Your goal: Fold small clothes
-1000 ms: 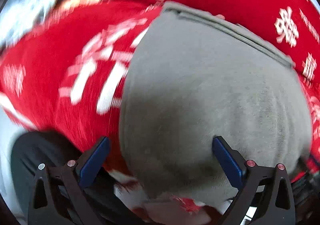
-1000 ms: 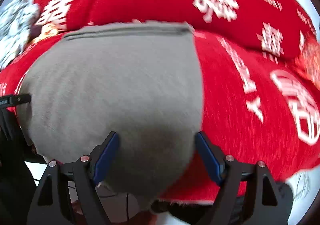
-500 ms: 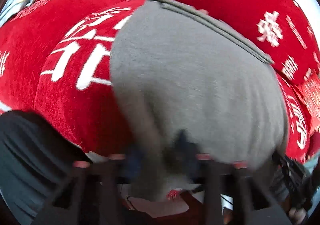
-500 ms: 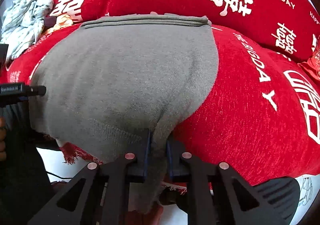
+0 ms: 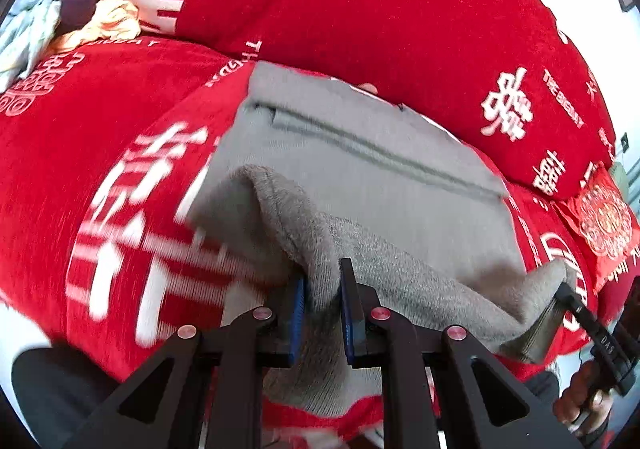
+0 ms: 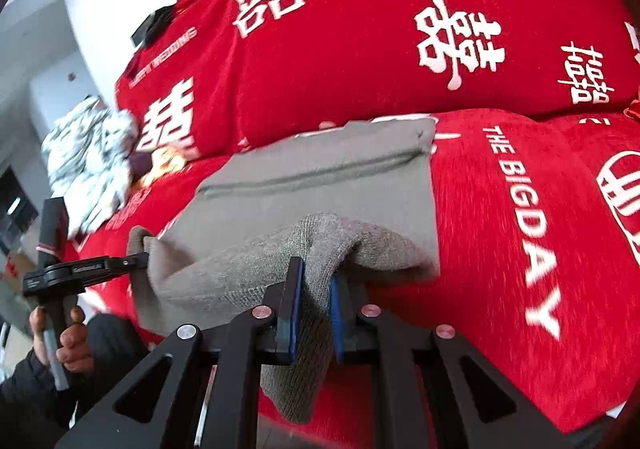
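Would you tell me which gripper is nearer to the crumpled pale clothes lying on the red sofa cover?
Left. The left gripper grips the grey garment at its edge toward the crumpled pale clothes; the right gripper grips the opposite edge, farther away.

You can read "THE BIGDAY" in white capitals on the red cover (image 6: pixel 500 249), once along the seat at the right and again on the far backrest cushion (image 6: pixel 400 29) near the top, among large white double-happiness characters; other white lettering there is too blurred to read.
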A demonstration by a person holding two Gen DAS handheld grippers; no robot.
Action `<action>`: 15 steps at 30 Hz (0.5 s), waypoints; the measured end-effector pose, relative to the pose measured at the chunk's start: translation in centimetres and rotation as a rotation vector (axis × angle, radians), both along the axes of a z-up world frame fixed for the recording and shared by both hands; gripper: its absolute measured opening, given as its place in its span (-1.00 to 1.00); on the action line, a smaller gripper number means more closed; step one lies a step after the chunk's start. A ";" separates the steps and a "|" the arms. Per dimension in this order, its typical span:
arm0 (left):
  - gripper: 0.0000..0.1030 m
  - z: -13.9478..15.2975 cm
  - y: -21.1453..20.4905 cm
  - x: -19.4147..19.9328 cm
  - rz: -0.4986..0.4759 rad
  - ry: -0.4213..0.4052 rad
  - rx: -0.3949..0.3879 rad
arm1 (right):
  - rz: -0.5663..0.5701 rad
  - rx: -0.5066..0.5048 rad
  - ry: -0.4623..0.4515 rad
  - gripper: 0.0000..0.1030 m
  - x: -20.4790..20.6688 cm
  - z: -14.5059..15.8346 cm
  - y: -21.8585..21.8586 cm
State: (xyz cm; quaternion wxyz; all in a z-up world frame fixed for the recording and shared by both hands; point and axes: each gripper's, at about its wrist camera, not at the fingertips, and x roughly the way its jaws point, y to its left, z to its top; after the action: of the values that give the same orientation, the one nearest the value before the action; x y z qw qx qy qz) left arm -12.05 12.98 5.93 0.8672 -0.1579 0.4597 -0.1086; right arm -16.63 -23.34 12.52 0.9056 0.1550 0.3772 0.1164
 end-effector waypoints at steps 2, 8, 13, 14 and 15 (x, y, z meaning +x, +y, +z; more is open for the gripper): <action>-0.67 -0.9 -0.5 2.4 -0.009 0.033 -0.010 | -0.022 -0.005 0.035 -0.74 1.8 -1.3 0.2; -0.34 -2.9 0.4 2.1 -0.013 0.073 -0.072 | -0.030 0.003 0.118 -0.56 2.7 -4.2 -0.2; 1.00 -2.4 1.9 -1.1 0.030 0.032 -0.092 | -0.013 -0.024 0.056 0.44 -0.2 -3.0 -0.5; 1.00 -2.6 1.8 -1.7 0.002 0.040 -0.090 | -0.007 -0.042 0.040 0.44 -1.0 -2.9 -0.4; 1.00 -2.9 1.7 -2.0 -0.006 0.051 -0.090 | 0.000 -0.056 0.044 0.44 -1.3 -2.9 -0.3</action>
State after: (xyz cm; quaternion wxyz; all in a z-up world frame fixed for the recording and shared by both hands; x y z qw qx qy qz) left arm -14.07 14.68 3.07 0.8469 -0.1980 0.4769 -0.1274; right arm -17.93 -23.64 9.59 0.9011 0.1322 0.4000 0.1024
